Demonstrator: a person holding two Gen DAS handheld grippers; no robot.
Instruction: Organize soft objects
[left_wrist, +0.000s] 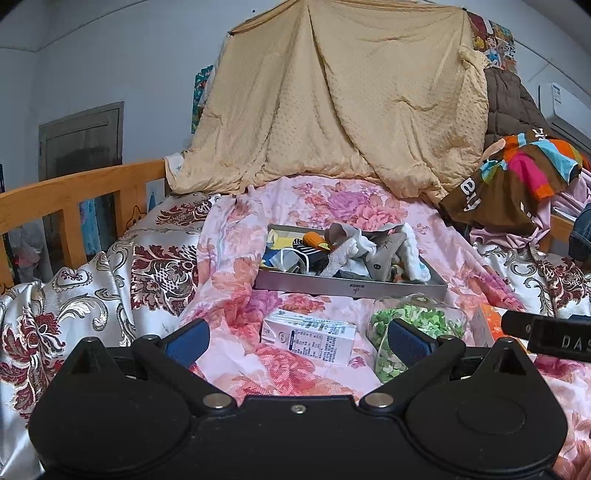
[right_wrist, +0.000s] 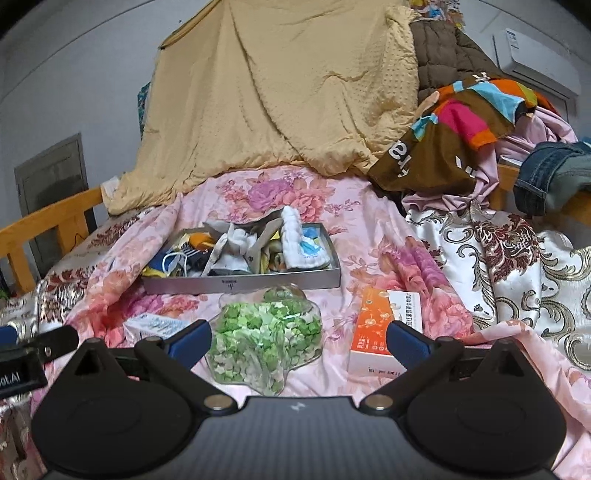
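Soft bits piled in shallow grey metal tray (right_wrist: 240, 282) ahead; early or late, hard to tell.
Left gripper (left_wrist: 295, 341) and right gripper (right_wrist: 295, 341) both wide open, holding nothing.

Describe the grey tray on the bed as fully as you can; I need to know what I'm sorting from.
The grey tray is a shallow rectangular box, metal-looking, with low straight walls and a small dark mark on its front wall. It lies flat on the pink floral bedspread, its long side facing the grippers. It is heaped with jumbled soft items: socks, a folded white cloth, something orange. A clear container of green pieces sits just in front.
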